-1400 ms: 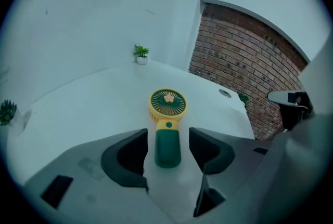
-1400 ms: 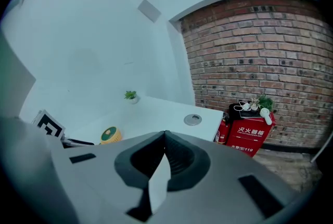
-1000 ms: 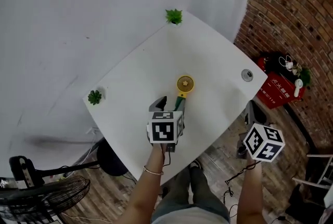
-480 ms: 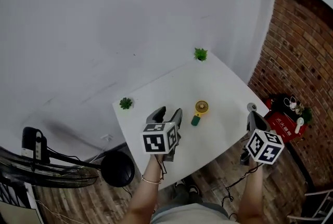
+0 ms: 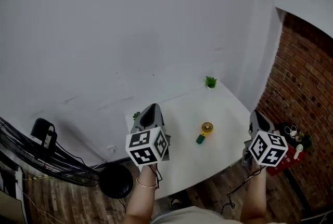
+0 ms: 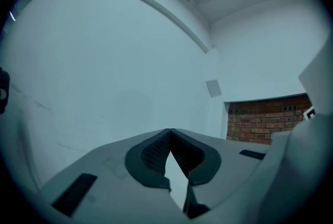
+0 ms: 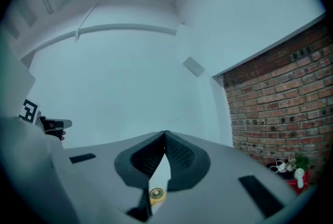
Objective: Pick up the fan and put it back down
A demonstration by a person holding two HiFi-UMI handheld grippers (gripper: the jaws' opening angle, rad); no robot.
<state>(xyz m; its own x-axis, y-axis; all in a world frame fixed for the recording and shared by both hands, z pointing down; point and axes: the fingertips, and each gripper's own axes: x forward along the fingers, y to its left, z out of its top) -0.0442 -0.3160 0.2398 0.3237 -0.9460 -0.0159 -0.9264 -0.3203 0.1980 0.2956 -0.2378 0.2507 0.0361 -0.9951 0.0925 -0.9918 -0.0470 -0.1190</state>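
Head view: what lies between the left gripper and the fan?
Only bare white table lies between the left gripper and the fan; nothing stands on that stretch. The head view shows this.

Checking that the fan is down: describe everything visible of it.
The fan is small and handheld: a round yellow head on a short green handle, plastic by its look. It lies flat on the white table, head on the far side, handle on the near side. Only the table touches it.
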